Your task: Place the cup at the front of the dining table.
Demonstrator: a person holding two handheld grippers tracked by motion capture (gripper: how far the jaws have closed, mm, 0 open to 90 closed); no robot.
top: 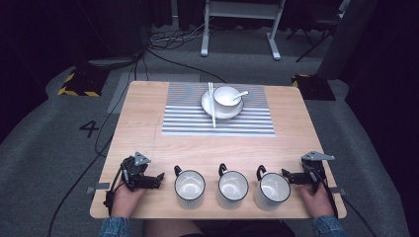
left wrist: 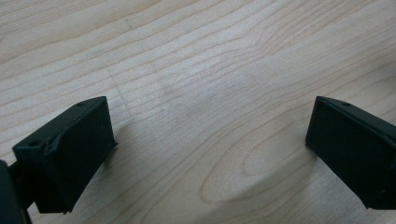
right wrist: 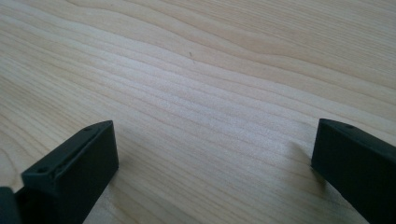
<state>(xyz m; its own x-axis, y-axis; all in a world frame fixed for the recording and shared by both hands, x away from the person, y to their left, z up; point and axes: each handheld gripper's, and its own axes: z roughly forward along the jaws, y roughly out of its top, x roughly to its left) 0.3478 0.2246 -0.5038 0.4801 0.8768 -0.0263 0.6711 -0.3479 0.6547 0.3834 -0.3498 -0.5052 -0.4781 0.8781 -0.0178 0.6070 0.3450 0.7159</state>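
Pale wood worktop (top: 148,128) under both tools: left tool (top: 157,178) and right tool (top: 286,175) rest spread, gripping nothing, flanking three mugs (top: 232,186). Beyond, a bowl (top: 226,96) on a striped mat (top: 247,121). Nothing begun, I judge; next, approach a mug.

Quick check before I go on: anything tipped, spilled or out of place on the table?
Nothing stands out. The three mugs stand upright in a row near the front edge, the bowl sits on its plate on the striped mat, chopsticks across the plate. Both grippers, left and right, are open and empty.
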